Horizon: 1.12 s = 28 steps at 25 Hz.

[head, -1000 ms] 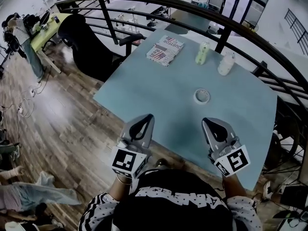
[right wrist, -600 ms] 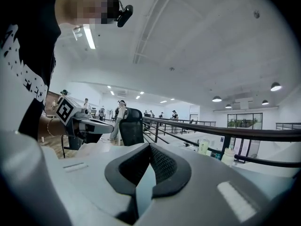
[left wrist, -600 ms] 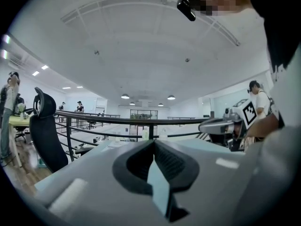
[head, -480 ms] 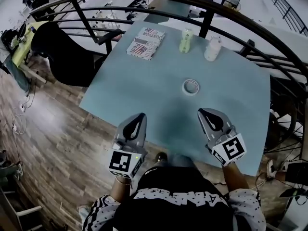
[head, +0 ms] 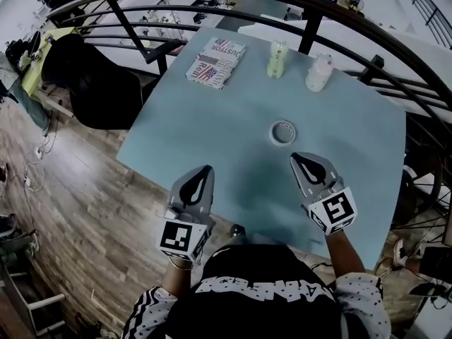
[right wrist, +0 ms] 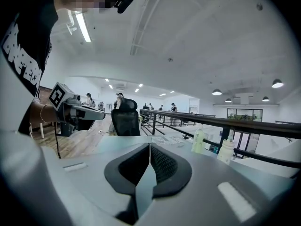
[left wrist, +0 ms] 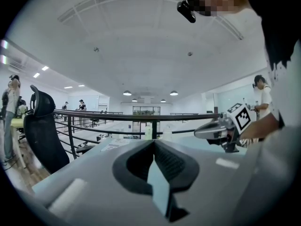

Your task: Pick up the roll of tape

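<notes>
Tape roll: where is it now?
In the head view, the tape roll lies flat on the table, right of centre, just ahead of the right gripper and clear of it.

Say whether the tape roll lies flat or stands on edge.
Flat: the white ring-shaped tape roll rests hole-up on the light-blue table.

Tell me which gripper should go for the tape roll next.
Right. The right gripper sits just short of the roll of tape, nearly in line with it; the left gripper is farther off to the side. Both are shut and empty.
</notes>
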{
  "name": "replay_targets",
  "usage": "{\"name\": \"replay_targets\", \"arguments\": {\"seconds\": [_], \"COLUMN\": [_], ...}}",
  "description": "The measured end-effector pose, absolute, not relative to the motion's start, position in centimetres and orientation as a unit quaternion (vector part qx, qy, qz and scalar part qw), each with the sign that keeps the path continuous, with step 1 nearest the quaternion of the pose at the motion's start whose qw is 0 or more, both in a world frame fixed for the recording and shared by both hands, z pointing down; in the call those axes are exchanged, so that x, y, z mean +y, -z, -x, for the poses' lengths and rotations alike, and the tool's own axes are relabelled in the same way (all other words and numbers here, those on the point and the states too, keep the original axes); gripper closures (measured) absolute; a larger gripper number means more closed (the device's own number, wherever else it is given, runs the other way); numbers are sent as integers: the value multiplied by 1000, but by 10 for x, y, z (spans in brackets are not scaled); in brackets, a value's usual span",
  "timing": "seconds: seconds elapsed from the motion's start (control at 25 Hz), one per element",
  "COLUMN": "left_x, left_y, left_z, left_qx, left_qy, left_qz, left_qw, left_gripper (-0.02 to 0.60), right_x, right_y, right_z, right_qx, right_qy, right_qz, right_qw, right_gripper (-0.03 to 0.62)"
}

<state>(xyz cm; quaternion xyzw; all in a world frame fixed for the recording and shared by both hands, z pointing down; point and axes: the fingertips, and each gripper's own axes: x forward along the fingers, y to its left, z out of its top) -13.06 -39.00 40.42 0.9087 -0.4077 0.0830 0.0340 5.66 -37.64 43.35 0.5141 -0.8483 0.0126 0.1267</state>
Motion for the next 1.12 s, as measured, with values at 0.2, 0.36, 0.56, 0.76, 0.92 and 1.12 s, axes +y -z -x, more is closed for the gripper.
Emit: {"name": "replay_targets", "arguments": {"seconds": [0.2, 0.36, 0.56, 0.76, 0.92, 1.12], "left_x": [-400, -407, -417, -422, -423, -426], "left_y": [-409, -412, -418, -426, -431, -438], "left_z": [127, 124, 121, 122, 122, 119], "left_qx": [-413, -418, -422, -426, -429, -430], "left_qy": [-87, -95, -99, -106, -107, -110], "left_qz": [-906, -902, -900, -897, -895, -894], "left_qw": [37, 50, 45, 55, 61, 66], "left_gripper": [581, 581, 581, 581, 581, 581], "right_x": [-395, -409, -424, -436, -441, -451], "right_y": [-456, -473, -495, -517, -536, -564], "right_z": [-65, -70, -74, -76, -79, -82], "right_qx": [-849, -849, -849, -847, -843, -839], "right_qy": [-26, -32, -39, -48, -56, -64], "right_qz": [-507, -501, -493, -487, -482, -472], "right_qw": [146, 164, 185, 207, 231, 263], "right_gripper": [579, 563, 545, 530, 520, 502]}}
